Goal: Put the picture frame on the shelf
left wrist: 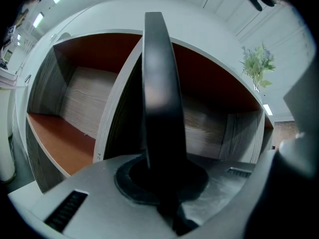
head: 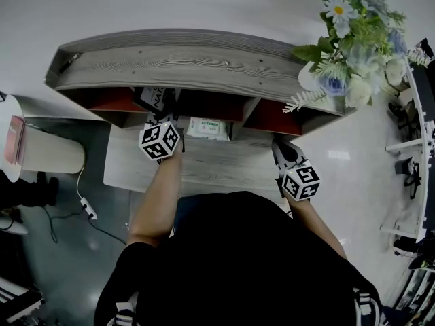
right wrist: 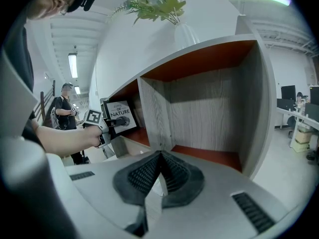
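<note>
Our left tool [left wrist: 162, 183] is clamped on the black-rimmed picture frame [left wrist: 158, 83], which its own camera sees edge-on as a dark upright band between the pads. From the right gripper view the frame [right wrist: 121, 117] shows its white print, held by the left tool [right wrist: 110, 127] at the mouth of the far-left compartment of the grey wood-grain shelf with red-brown lining [right wrist: 209, 108] — we cannot tell whether it touches the compartment floor. From above, the frame [head: 153, 99] sits just under the shelf's top board [head: 170, 63]. Our right tool [right wrist: 159, 158] is pressed together with nothing between its pads, hovering over the pale tabletop [head: 224, 165] before the right-hand compartment.
</note>
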Motion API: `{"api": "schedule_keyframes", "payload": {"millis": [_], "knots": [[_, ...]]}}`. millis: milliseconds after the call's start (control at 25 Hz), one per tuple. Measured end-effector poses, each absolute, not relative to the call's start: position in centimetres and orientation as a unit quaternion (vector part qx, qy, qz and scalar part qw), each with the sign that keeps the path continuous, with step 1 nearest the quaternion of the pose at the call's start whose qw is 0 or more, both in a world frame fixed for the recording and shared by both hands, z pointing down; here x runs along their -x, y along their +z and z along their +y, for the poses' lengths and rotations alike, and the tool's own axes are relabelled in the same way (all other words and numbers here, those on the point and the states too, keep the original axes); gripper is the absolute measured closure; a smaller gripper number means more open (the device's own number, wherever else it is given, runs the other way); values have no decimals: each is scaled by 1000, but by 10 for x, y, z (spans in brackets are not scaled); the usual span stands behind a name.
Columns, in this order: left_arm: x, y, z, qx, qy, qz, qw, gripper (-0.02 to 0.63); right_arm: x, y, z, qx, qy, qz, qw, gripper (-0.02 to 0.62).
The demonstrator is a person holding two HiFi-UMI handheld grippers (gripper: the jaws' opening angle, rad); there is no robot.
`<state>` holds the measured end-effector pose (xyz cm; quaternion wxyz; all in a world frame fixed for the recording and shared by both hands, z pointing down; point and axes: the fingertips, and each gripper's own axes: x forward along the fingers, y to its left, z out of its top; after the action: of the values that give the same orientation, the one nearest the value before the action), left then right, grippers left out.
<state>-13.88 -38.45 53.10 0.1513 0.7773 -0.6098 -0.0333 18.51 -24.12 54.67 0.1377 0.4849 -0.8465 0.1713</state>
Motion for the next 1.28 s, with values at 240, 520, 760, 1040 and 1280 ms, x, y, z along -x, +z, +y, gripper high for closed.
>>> {"api": "schedule_keyframes", "payload": {"millis": [240, 520, 760, 1040, 1280], "knots": [[137, 532, -390, -776, -33, -612, 150, 577, -187, 546, -240, -484, 172, -847, 140, 581], [135, 531, -397, -775, -32, -613, 150, 577, -186, 545, -239, -484, 171, -847, 139, 581], [135, 531, -401, -772, -27, -617, 146, 577, -185, 545, -239, -485, 171, -847, 138, 581], [133, 533, -400, -773, -27, -615, 152, 577, -183, 547, -238, -483, 173, -847, 139, 581], [134, 530, -400, -778, -35, -608, 157, 577, -186, 546, -238, -485, 172, -846, 137, 581]]}}
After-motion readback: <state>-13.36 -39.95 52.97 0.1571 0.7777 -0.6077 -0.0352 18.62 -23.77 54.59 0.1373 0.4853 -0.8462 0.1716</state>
